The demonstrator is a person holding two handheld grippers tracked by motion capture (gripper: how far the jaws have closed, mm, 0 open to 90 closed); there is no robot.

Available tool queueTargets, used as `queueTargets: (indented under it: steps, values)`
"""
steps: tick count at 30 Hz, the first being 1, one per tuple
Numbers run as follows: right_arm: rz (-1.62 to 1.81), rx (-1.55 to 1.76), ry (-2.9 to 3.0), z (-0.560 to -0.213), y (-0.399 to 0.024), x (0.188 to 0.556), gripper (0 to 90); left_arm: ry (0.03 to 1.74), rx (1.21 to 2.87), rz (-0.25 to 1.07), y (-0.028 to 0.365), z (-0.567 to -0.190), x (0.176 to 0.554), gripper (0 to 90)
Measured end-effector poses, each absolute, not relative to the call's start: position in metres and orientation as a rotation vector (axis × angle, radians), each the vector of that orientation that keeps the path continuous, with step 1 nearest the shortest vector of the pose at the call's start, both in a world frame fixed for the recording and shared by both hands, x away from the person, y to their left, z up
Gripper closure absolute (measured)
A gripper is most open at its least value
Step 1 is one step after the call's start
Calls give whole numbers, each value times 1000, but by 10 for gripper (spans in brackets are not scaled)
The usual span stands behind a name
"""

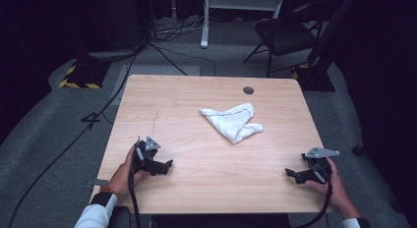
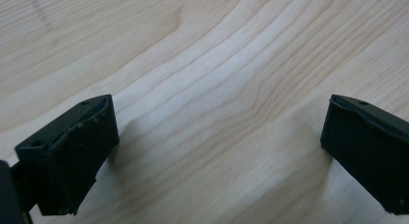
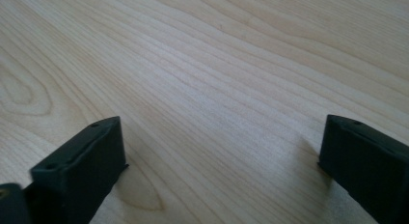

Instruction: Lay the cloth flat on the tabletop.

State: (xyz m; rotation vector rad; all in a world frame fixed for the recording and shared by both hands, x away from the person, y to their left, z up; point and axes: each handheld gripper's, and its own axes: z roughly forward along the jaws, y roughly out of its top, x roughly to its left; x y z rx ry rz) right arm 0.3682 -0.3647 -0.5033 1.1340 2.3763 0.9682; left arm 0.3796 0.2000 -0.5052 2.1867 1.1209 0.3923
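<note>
We hold the left gripper (image 1: 167,165) and the right gripper (image 1: 290,174) low at the near edge of the pale wood-grain table (image 1: 196,90), both released, jaws wide and empty. The crumpled white cloth (image 1: 232,121) lies mid-table, well apart. This appears to be the starting stance; next, both grippers must reach forward to the cloth's edges.

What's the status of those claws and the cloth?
Left claw and right claw open, empty, near table edge. Crumpled white cloth towel mid-table, untouched. Bare light wooden table between, nothing blocking.
</note>
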Motion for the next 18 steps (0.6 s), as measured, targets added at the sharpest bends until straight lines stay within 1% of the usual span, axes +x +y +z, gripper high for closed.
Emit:
queueTargets:
  steps: [3,4,6,8,12,13,16,18]
  values:
    - [989,1122,2360,-502,-365,369,157,1093,2204,391,191,-505,387,0]
    - [996,1123,2361,-501,-365,369,175,1092,2202,387,190,-505,388,0]
    - [986,1114,2364,-500,-364,372,173,1087,2201,384,189,-505,389,0]
    - [1015,1118,2363,-496,-363,376,213,1072,2208,378,190,-505,388,0]
    - [1050,1103,2349,-486,-358,385,241,1063,2214,372,190,-505,389,0]
    - [1080,1088,2347,-479,-352,392,272,1051,2218,371,190,-505,389,0]
    - [1075,1046,2343,-470,-339,403,325,984,2243,348,193,-505,390,0]
    - [1108,1012,2327,-462,-328,412,380,979,2244,348,194,-505,390,0]
